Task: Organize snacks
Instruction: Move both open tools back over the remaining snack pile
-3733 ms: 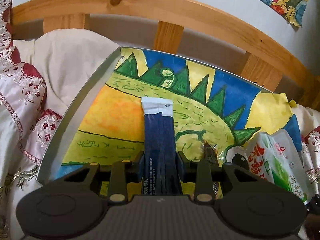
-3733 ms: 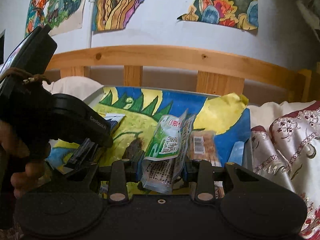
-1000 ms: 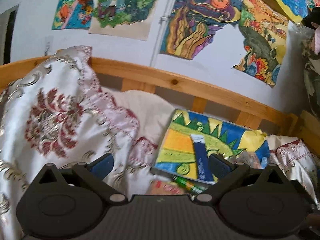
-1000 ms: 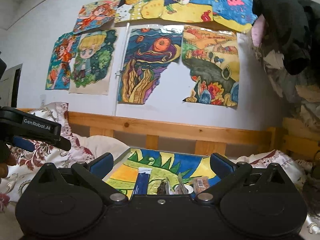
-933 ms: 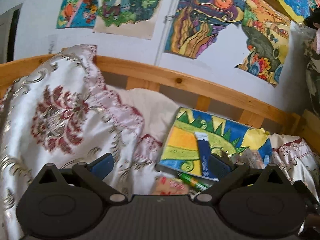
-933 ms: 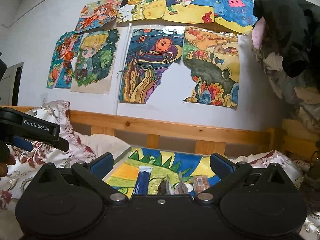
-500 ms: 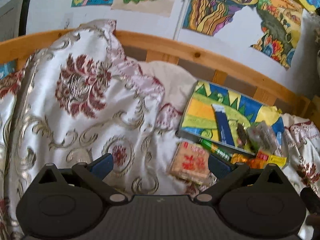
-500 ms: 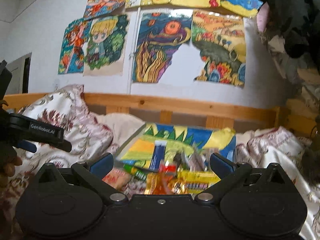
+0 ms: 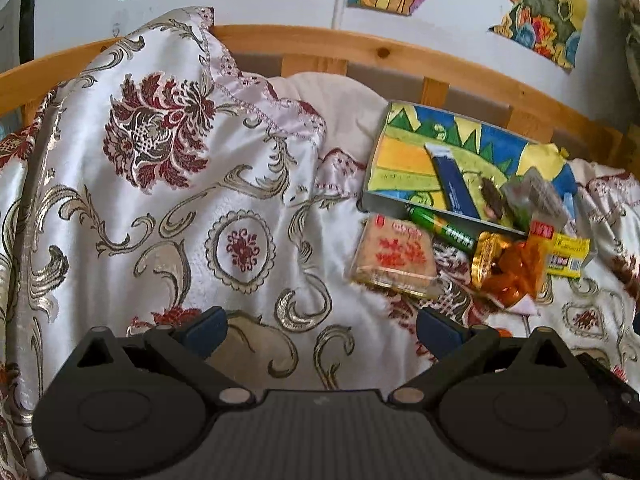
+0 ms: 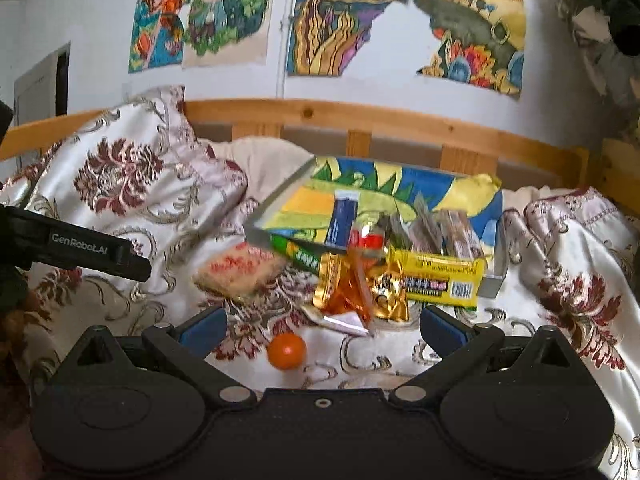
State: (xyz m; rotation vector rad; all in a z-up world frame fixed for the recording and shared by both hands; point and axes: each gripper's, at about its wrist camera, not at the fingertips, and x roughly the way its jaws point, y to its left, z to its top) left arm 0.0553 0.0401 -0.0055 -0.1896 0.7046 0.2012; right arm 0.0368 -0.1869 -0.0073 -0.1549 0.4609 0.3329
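Note:
A shallow grey tray (image 9: 370,168) (image 10: 272,204) lined with a bright dinosaur drawing lies on the bed; a dark blue packet (image 9: 454,186) (image 10: 342,220) and several clear-wrapped snacks (image 10: 436,232) rest in it. In front of it on the quilt lie a tan biscuit pack with red print (image 9: 394,256) (image 10: 240,270), a green tube (image 9: 442,226) (image 10: 298,256), orange-gold wrappers (image 9: 508,268) (image 10: 352,284) and a yellow bar (image 9: 568,252) (image 10: 436,280). A small orange ball (image 10: 287,351) sits nearest. My left gripper (image 9: 320,326) and right gripper (image 10: 322,328) both stand open and empty, well short of the snacks.
A white quilt with red and gold flowers (image 9: 160,184) covers the bed, bunched high at the left. A wooden rail (image 10: 380,120) runs behind the tray, under a wall of colourful drawings (image 10: 348,16). The left gripper's body (image 10: 80,248) juts in at the right view's left edge.
Both grippers let go of their packets in the tray, opened and pulled back from it. The views have since tilted down, bringing the loose snacks on the quilt into sight.

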